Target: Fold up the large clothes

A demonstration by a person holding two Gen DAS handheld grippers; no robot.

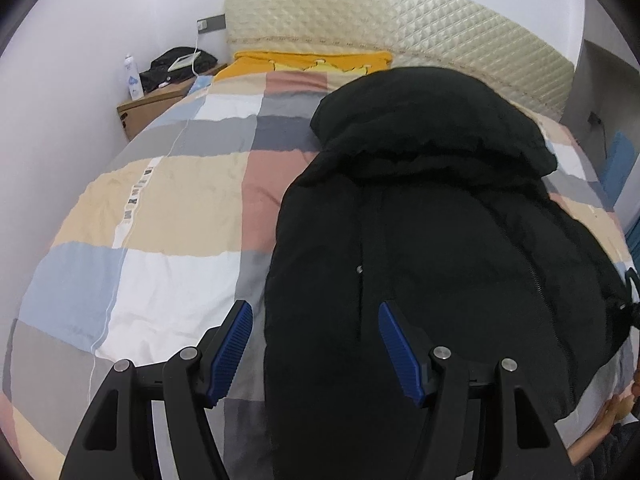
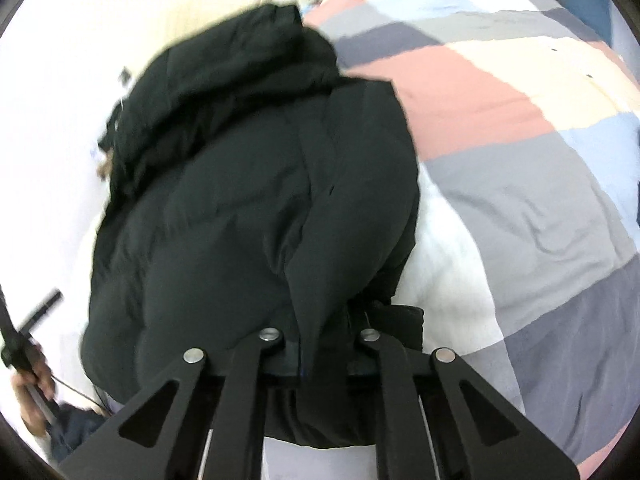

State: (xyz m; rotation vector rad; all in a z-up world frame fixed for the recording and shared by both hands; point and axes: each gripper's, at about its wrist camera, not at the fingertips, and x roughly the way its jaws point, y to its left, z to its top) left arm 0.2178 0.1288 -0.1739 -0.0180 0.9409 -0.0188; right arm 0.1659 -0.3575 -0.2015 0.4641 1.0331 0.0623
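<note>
The left claw (image 1: pixel 316 354) is held wide apart, its two blue ribbed pads (image 1: pixel 232 354) spread with nothing gripped between them; one pad is seen over the quilt and the other over the near part of the black puffer jacket (image 1: pixel 440 248). Whether the pads touch the fabric cannot be told. The right claw (image 2: pixel 320 344) is clenched on a fold of the jacket (image 2: pixel 256 200), its fingertips buried under the dark cloth, which is bunched up over the linkage.

The jacket is spread lengthwise on the bed, hood (image 1: pixel 432 120) towards the headboard, hem nearest the claws. A zipper line is seen down its right side and a small snap near the middle. In the right wrist view the picture is blurred, and the garment appears doubled over along one long edge.

Beneath it lies a patchwork quilt (image 1: pixel 172 216) in beige, pink, grey, white and pale blue. A yellow pillow (image 1: pixel 304 62) is set against the cream quilted headboard (image 1: pixel 360 12). Beside the bed, a wooden nightstand (image 1: pixel 148 110) carries a white bottle (image 1: pixel 133 76) and a black bag (image 1: pixel 180 66). A hand (image 2: pixel 32 384) is glimpsed at the edge of the right wrist view
</note>
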